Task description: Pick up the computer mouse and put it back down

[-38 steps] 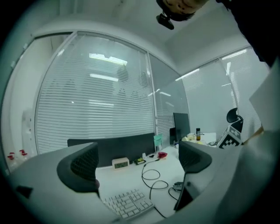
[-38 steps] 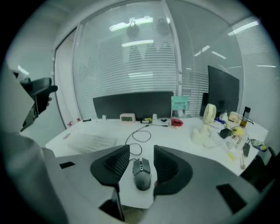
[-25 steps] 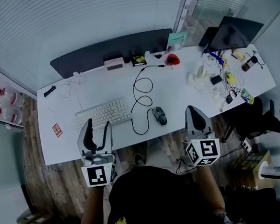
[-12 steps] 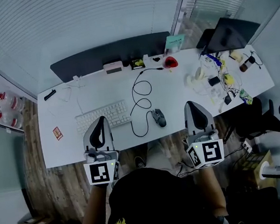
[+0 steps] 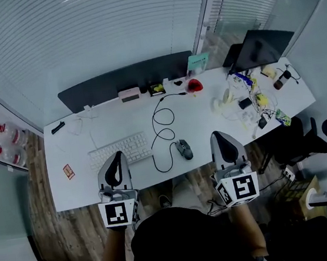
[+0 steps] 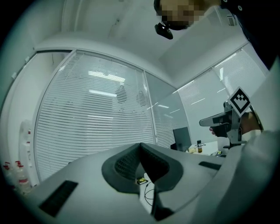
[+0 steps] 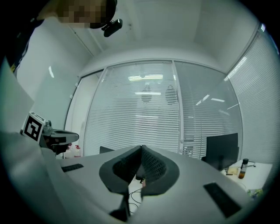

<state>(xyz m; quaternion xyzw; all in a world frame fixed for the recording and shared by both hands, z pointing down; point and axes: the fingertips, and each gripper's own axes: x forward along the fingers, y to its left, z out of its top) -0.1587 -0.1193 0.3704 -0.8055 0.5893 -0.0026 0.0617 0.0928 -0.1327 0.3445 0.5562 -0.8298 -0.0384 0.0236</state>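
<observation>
The dark computer mouse (image 5: 183, 149) lies on the white desk (image 5: 99, 182) near its front edge, its black cable (image 5: 162, 128) looping away toward the back. Neither gripper touches it. My left gripper (image 5: 117, 157) is held over the desk's front edge, left of the mouse and just below the keyboard, shut and empty. My right gripper (image 5: 218, 136) hovers right of the mouse, also shut and empty. In the left gripper view the jaws (image 6: 141, 147) meet with nothing between them, and the right gripper view (image 7: 141, 149) shows the same.
A white keyboard (image 5: 118, 149) lies left of the mouse. A dark monitor (image 5: 127, 75) runs along the back edge, with a red object (image 5: 193, 85) beside it. Cluttered small items (image 5: 248, 99) and a dark screen (image 5: 262, 44) fill the right end. A small card (image 5: 68, 171) lies far left.
The left gripper's jaws have closed from open. The right gripper has risen a little and stays shut. The mouse has not moved on the desk.
</observation>
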